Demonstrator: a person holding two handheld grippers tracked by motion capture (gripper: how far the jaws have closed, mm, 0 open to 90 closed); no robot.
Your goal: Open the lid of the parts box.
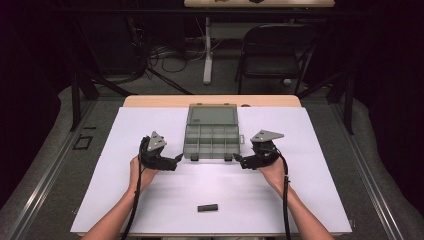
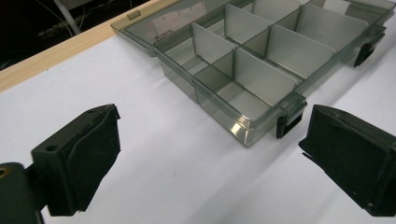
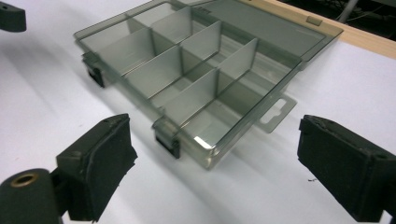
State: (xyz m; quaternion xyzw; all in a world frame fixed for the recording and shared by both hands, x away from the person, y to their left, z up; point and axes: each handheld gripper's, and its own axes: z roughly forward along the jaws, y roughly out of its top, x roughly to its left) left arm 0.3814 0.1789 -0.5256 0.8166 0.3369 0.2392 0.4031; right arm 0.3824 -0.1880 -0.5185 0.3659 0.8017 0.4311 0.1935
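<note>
A smoky clear compartment box [image 1: 212,141] lies open on the white table top [image 1: 150,200], its lid [image 1: 212,116] folded back flat. Its compartments look empty. Two black latches hang at its front edge. My left gripper [image 1: 176,160] sits just left of the box's front left corner, open, with nothing between its pads. In the left gripper view the gripper [image 2: 210,154] faces the box [image 2: 252,74] and its near latch [image 2: 287,122]. My right gripper [image 1: 239,160] is open at the front right corner. In the right gripper view the gripper [image 3: 215,168] frames the box [image 3: 187,93] corner and a latch [image 3: 168,142].
A small black bar [image 1: 207,207] lies on the white sheet near the front edge, between the forearms. A wooden table edge [image 1: 210,101] runs behind the box. Beyond the table stand a dark folding chair [image 1: 272,50] and a white desk leg [image 1: 207,50].
</note>
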